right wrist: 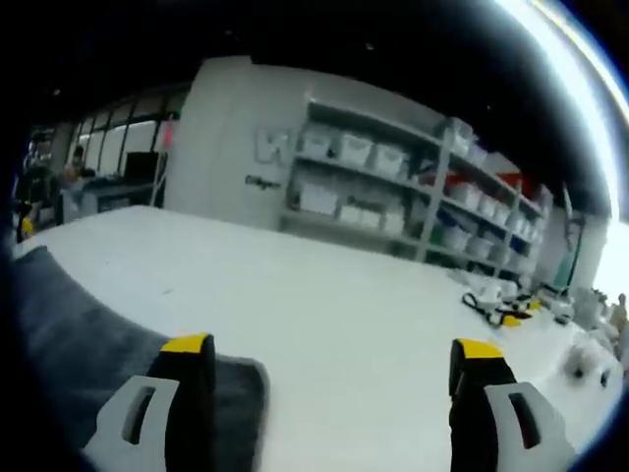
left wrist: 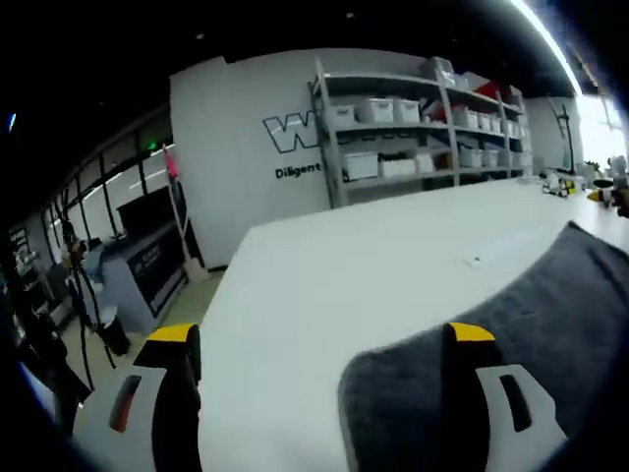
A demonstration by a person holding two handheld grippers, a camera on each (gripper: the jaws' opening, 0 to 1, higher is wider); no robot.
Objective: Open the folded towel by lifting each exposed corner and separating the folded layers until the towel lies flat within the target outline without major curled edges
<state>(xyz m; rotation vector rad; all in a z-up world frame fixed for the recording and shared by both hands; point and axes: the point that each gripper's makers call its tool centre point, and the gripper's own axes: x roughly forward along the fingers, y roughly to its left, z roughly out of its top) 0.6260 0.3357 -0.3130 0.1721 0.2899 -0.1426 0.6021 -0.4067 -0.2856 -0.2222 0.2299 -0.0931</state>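
White and broad, the surface (left wrist: 373,265) was seen beneath both grippers. The left gripper (left wrist: 324,364) was held wide apart with nothing gripped, its right jaw over a rounded corner of the grey towel (left wrist: 550,315). The right gripper (right wrist: 329,379) was likewise spread, its left jaw over the towel's other corner. Shelving (left wrist: 413,118) with bins was seen against the far wall.

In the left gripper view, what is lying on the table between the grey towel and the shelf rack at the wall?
Nothing large: in the left gripper view, bare white table runs from the grey towel toward the shelf rack, except one tiny dark speck.
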